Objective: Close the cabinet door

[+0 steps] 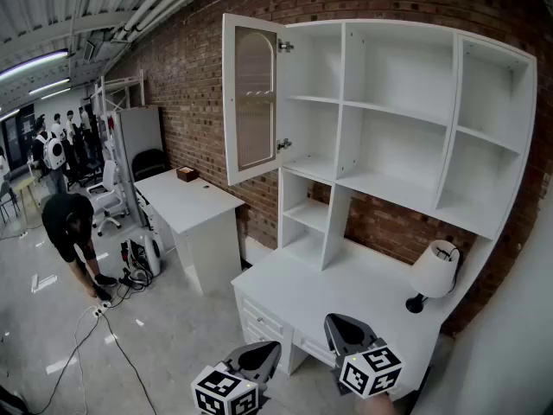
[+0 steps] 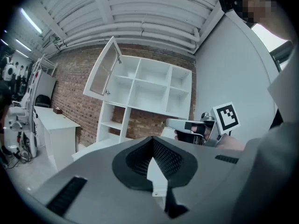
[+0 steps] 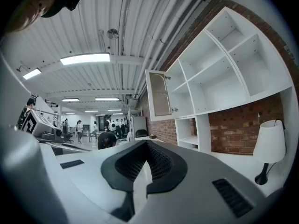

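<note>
The white cabinet door (image 1: pixel 253 98) with its arched glass panel stands swung open at the upper left of the white shelf unit (image 1: pixel 406 119). It also shows in the left gripper view as the door (image 2: pixel 103 69) and in the right gripper view as the door (image 3: pixel 160 94). My left gripper (image 1: pixel 262 354) and right gripper (image 1: pixel 343 329) hover low in front of the desk (image 1: pixel 346 284), well short of the door. The left gripper (image 2: pixel 154 164) is shut and empty. The right gripper (image 3: pixel 145 164) also looks shut with nothing in it.
A white table lamp (image 1: pixel 435 271) stands on the desk at the right, under the shelves. A second white desk (image 1: pixel 194 206) sits to the left along the brick wall. A person (image 1: pixel 73 232) bends over on the floor at far left, among cables.
</note>
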